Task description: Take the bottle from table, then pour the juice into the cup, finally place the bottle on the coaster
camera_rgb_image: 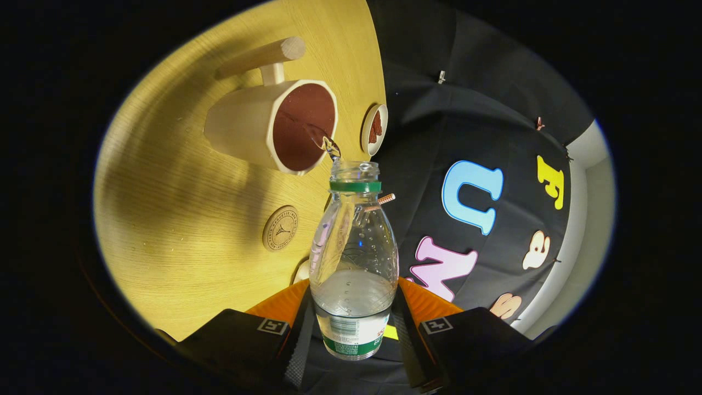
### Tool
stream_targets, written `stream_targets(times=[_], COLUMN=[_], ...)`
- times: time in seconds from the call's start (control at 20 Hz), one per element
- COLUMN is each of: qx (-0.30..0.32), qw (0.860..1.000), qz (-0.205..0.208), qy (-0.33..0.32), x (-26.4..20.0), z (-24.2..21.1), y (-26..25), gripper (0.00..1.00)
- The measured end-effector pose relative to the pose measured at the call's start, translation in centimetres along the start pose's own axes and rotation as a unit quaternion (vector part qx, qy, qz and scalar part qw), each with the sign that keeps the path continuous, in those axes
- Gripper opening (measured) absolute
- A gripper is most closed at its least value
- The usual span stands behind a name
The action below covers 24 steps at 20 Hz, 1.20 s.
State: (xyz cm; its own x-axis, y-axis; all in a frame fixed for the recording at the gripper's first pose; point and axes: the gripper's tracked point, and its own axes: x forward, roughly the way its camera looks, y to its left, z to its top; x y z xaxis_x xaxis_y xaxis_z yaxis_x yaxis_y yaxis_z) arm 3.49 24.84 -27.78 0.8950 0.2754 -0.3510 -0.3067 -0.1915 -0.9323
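Clear plastic, capless, with a green neck ring: the bottle (pixel 354 263) sits between my jaws, both fingers (pixel 299 340) pressed against its lower sides near the label, so I have it clamped firmly; it is tipped forward, mouth towards the cup (pixel 249 126), and a thin clear stream runs from its mouth into the cup's opening; some liquid remains in the bottle's lower part. The whole rig is rolled over, so the bench (pixel 181 219) looks tilted from where I watch; its top is pale yellow wood grain with a rounded edge; beyond that edge hangs the booth's black cloth wall, a strip of white wall past it. The cup is cream outside, reddish-brown inside, with a wooden dowel handle. A round wooden coaster (pixel 280 228) lies on the bench near the bottle's shoulder; a small round dish (pixel 374 130) with something reddish-brown in it rests just beside the cup.
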Motion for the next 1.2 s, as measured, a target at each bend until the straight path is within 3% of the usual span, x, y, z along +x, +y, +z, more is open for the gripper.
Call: stream_targets(times=[1.2], qx=[-0.096], qw=[0.995], qz=[-0.027], qy=[-0.022], x=[0.5], z=[0.7], y=[-1.8], gripper=[0.72])
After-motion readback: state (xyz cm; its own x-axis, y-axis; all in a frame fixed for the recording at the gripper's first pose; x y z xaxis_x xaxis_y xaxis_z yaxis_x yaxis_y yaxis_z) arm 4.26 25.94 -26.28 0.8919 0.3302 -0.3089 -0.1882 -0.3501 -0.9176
